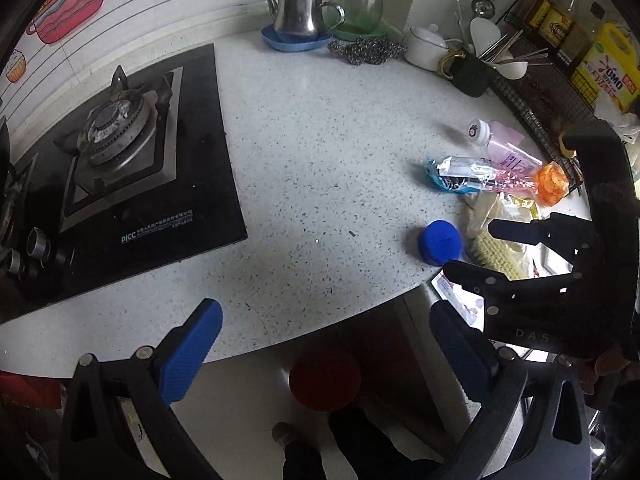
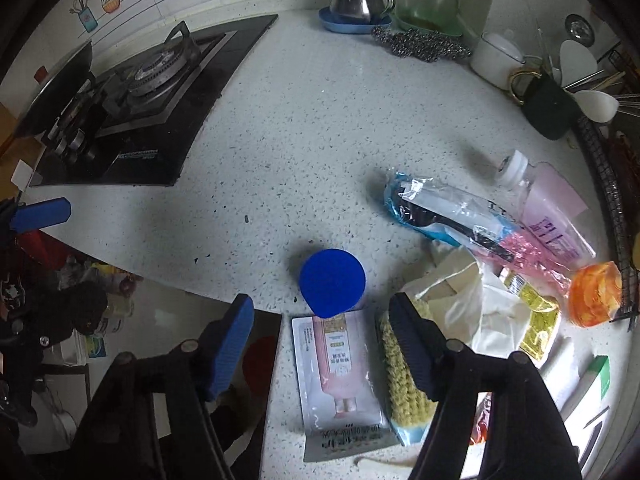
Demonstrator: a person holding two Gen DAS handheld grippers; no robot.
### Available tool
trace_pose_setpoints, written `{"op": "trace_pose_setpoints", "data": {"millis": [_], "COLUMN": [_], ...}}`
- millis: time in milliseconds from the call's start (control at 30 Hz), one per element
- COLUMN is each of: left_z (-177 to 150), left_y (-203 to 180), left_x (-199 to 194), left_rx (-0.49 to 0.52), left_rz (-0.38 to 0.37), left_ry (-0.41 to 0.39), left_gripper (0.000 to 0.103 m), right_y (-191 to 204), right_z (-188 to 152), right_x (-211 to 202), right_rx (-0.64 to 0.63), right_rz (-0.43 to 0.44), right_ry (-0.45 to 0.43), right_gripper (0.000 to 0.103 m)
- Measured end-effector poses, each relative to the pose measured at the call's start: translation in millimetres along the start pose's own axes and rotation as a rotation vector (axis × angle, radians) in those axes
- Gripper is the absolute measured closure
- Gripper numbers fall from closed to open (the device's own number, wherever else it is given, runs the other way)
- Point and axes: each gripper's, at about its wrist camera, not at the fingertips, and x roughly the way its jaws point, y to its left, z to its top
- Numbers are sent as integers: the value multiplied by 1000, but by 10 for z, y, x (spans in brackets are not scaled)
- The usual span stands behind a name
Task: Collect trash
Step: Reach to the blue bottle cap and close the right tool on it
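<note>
Right hand-held gripper (image 2: 322,344) points steeply down over the counter's (image 2: 304,128) near edge, jaws apart and empty, above the pink sachet (image 2: 340,376) beside the blue cap (image 2: 332,282). Left hand-held gripper (image 1: 326,346) hangs wide, empty, off that edge.

Both wrist views look steeply down; both share the blue cap (image 1: 440,242) (image 2: 332,283).

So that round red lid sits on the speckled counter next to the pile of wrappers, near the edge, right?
Not quite: the round lid is blue, not red, as the right wrist view shows. The rest holds: it sits on the speckled counter near the edge, next to the pile of wrappers.
</note>
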Motion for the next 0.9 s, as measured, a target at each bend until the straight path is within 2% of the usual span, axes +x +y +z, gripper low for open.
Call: {"op": "trace_pose_setpoints", "data": {"millis": [100,300,467,500,567,733,900], "left_z": [-3,3,17,19,25,35,50], "left_y": [31,53,70,73,66,4,-179], "left_x": [102,253,297,297,279,171,-54], "left_rx": [-12,-21,-29,-31,-31,-6,47], "left_rz": [-2,23,26,28,28,25,-2], "left_ry": [22,43,56,57,56,50,31], "left_gripper": [0,0,0,0,0,0,0], "right_y": [-35,-171,-237,-220,-218,-321,-501], "right_z": [47,86,104,112,97,22,-17], "right_x": [168,359,354,361,342,185,-393], "right_rx": [-17,-23,-40,-48,-61,-20,73], "right_rz": [6,1,-5,-16,-20,9,22], "right_ry": [33,82,86,84,78,47,-35], "right_gripper": [40,42,54,59,60,60,60]}}
